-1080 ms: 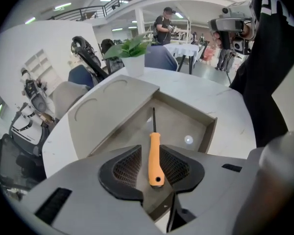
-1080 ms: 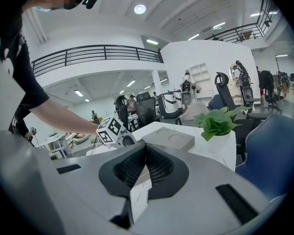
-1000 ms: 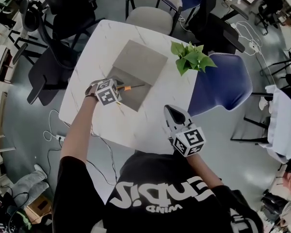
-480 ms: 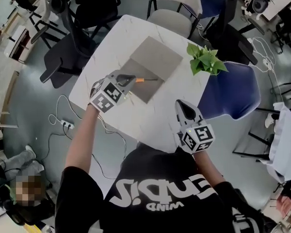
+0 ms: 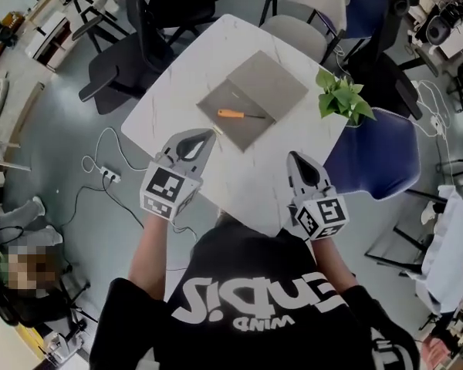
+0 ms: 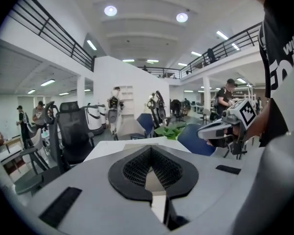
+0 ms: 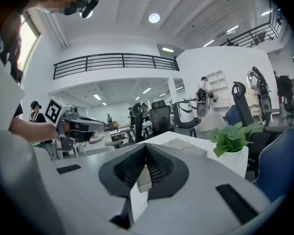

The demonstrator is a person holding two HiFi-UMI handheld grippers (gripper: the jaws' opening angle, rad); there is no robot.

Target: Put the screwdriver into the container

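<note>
The screwdriver [image 5: 241, 115], orange-handled with a thin dark shaft, lies flat inside the shallow grey container [image 5: 216, 103] on the white table [image 5: 177, 83]. My left gripper [image 5: 207, 134] hovers over the table's near edge, a short way back from the container, shut with nothing between its fingers. In the left gripper view its jaws [image 6: 150, 149] meet tip to tip. My right gripper [image 5: 297, 159] hangs over the near right part of the table, also shut and empty [image 7: 145, 146]. Each gripper shows in the other's view: the right gripper [image 6: 224, 127] and the left gripper [image 7: 77, 127].
A potted green plant [image 5: 342, 99] stands at the table's right edge, beside a blue chair [image 5: 370, 153]. Black and grey office chairs [image 5: 150, 6] ring the far sides. A power strip with cables [image 5: 108, 177] lies on the floor at the left.
The left gripper has let go of the screwdriver, drawn back toward me and shut empty. The screwdriver now lies in the container. The right gripper has hardly moved.
</note>
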